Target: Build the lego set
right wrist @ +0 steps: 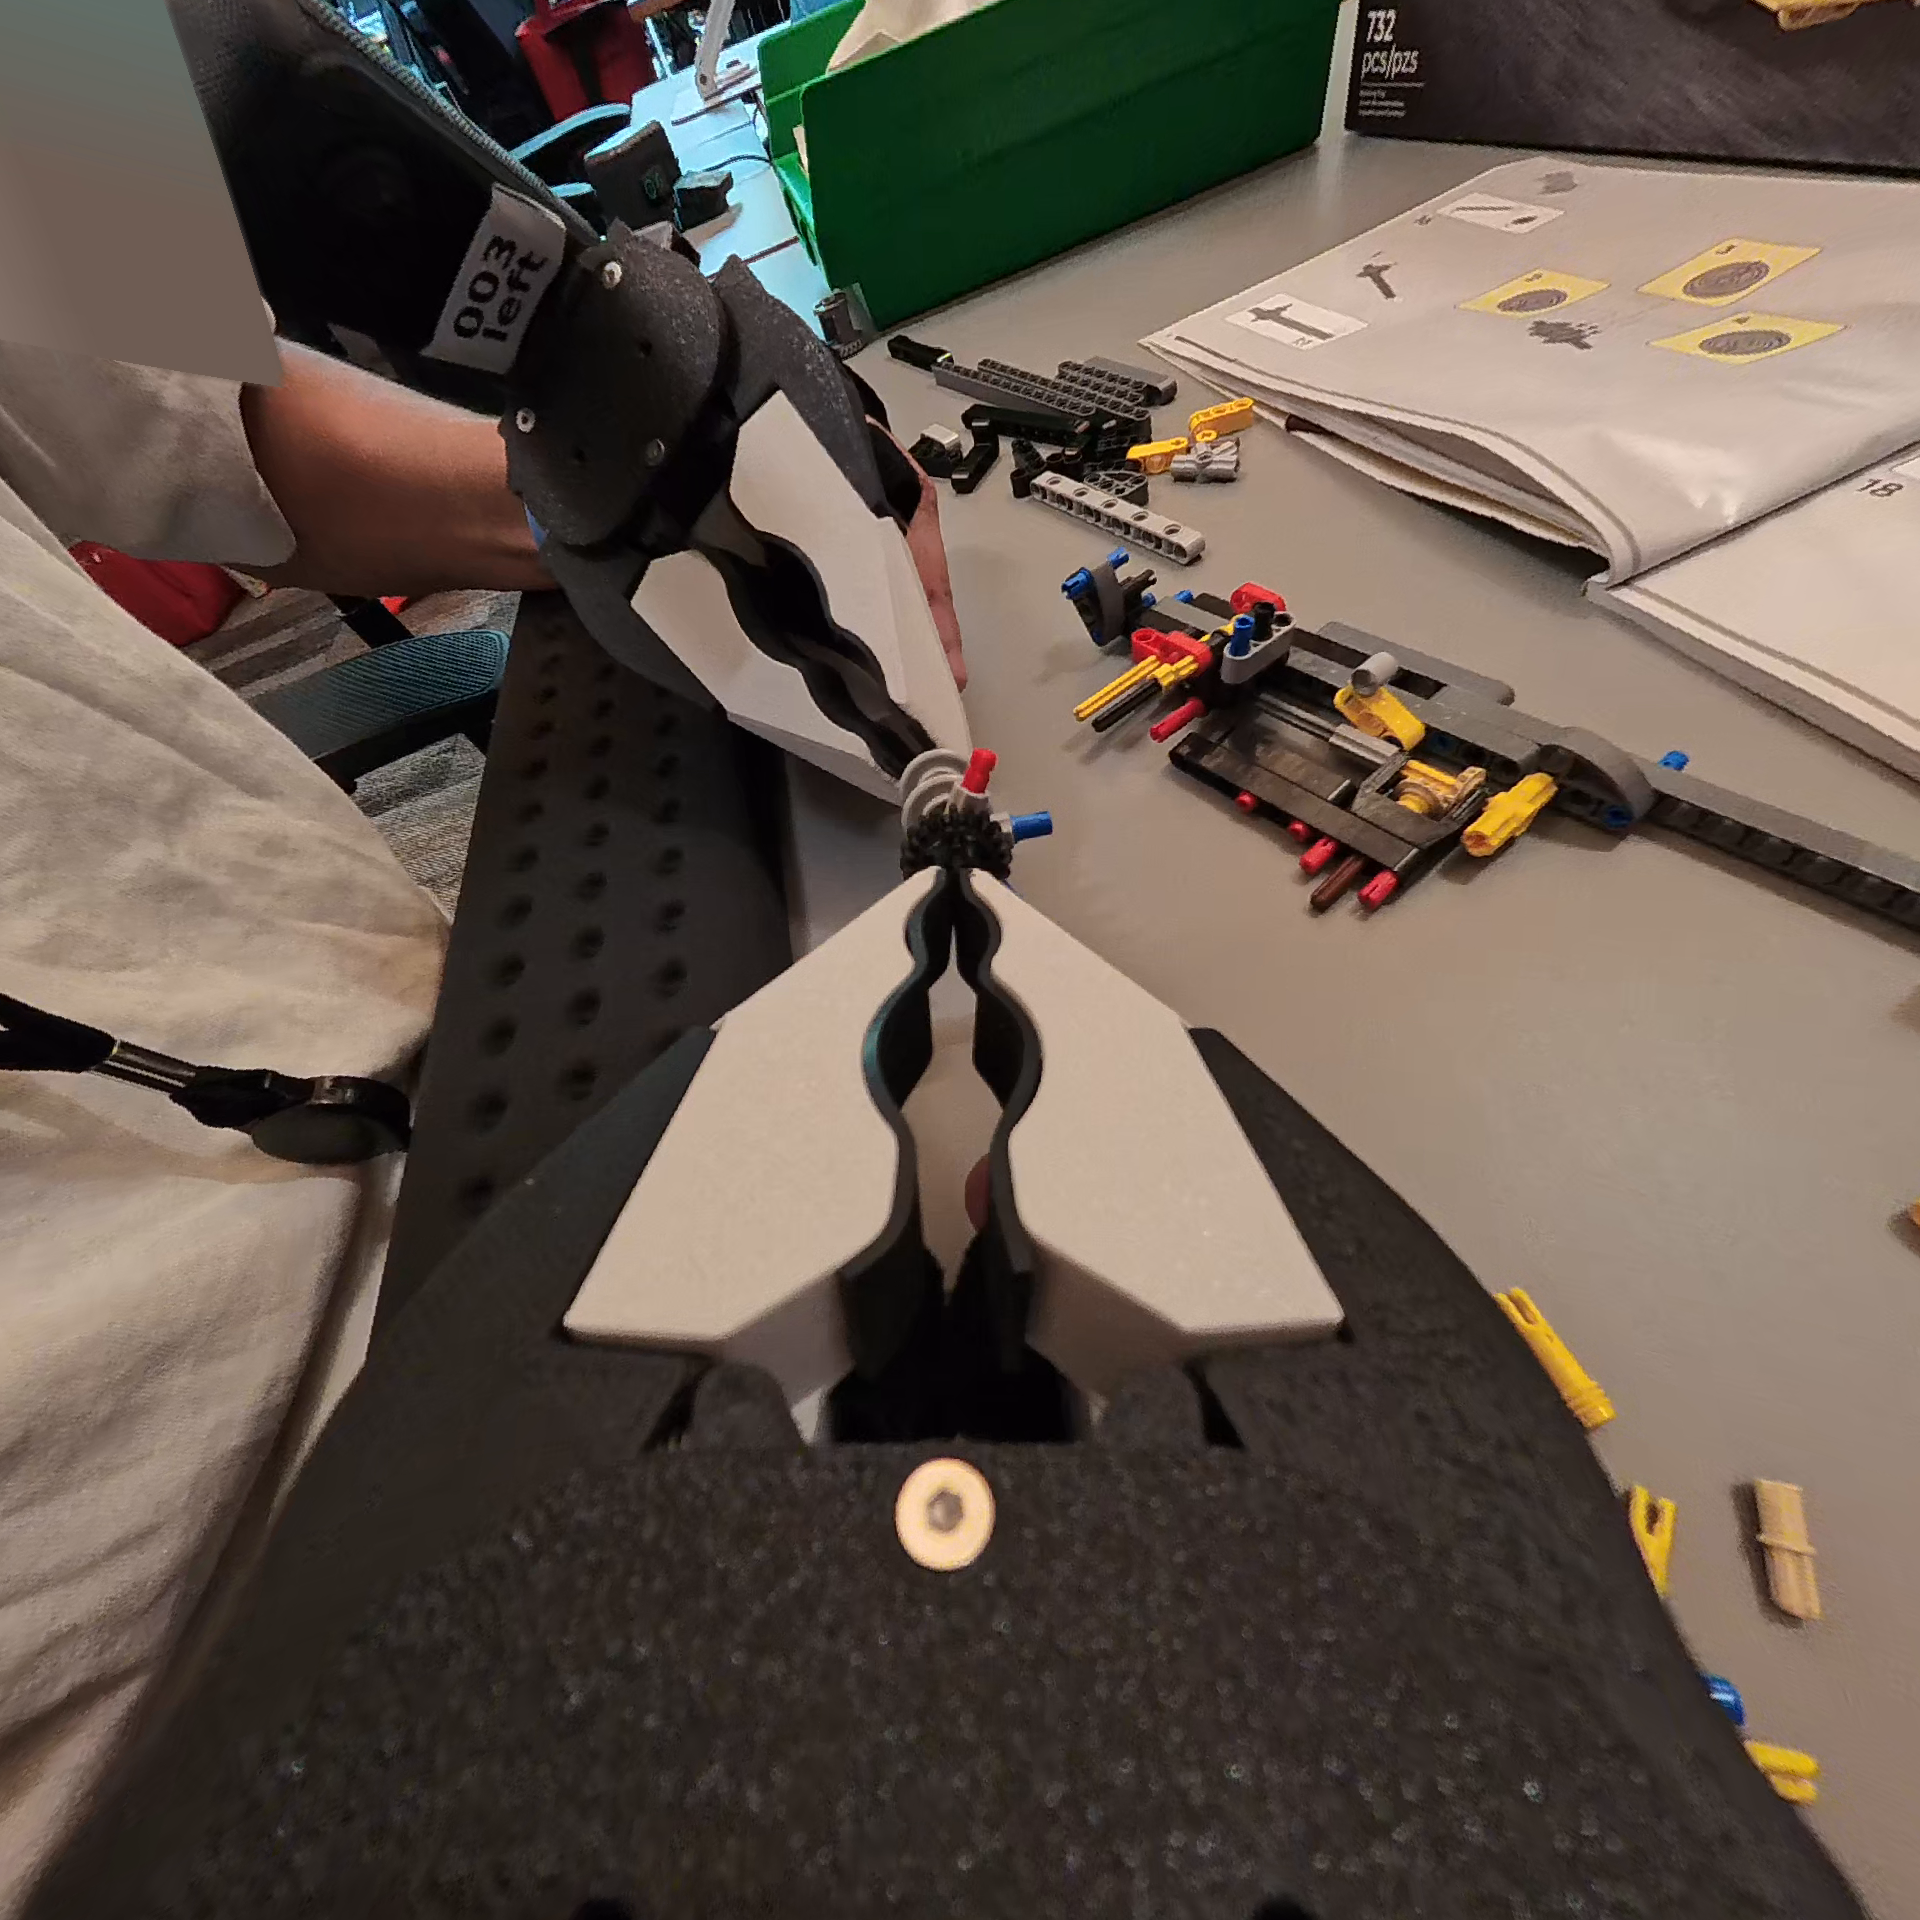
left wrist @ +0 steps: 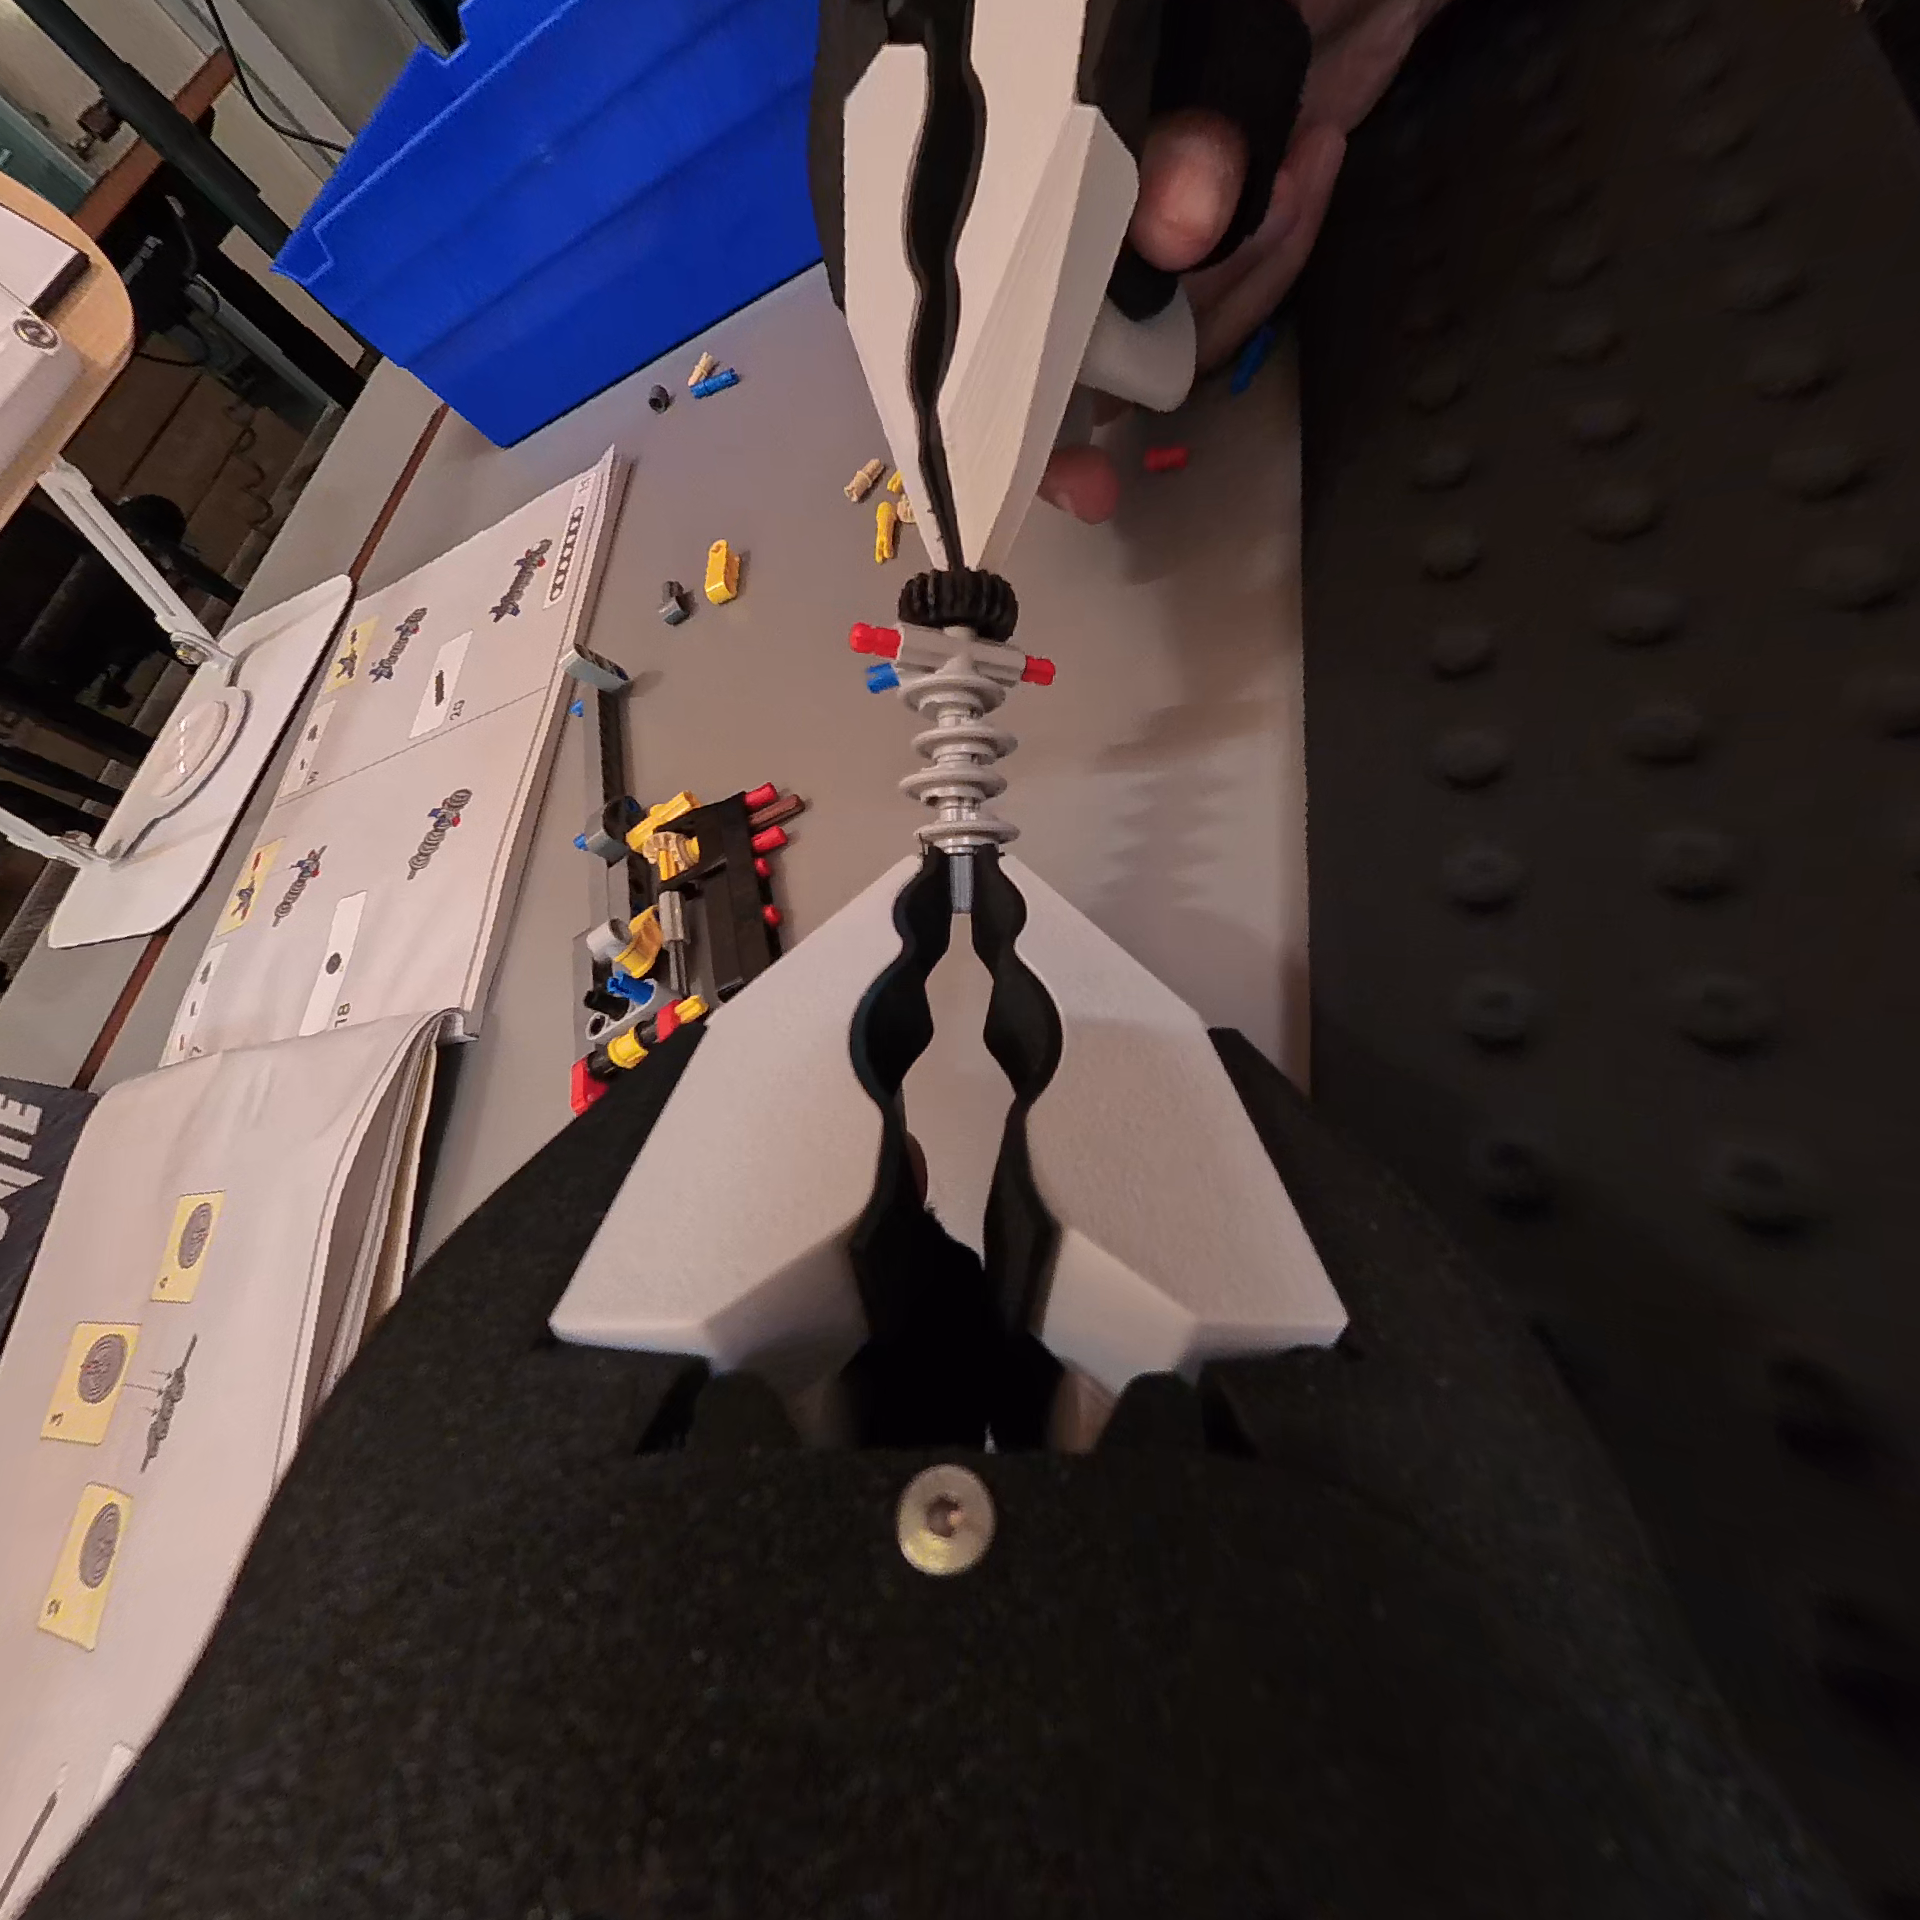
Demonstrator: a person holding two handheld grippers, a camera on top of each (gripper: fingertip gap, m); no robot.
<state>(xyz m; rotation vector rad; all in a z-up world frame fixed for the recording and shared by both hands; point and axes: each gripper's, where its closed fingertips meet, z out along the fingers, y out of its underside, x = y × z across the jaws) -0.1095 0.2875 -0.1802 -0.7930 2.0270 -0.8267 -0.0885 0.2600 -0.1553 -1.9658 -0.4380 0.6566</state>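
With the left gripper (left wrist: 961, 883) clamped on the axle assembly (left wrist: 961, 727) at 12 o'clock and the right gripper (left wrist: 961, 551) pinching its black gear (left wrist: 956, 603), off-axis push may unseat it.

A blue bin (left wrist: 582, 197) is sitting at the far end of the grey table (left wrist: 1143, 790), and a green bin (right wrist: 1039, 135) is standing on the table too. A black perforated mat (right wrist: 592, 862) is lying along the table's near edge. A white lamp base (left wrist: 197, 758) is resting at the table's side.
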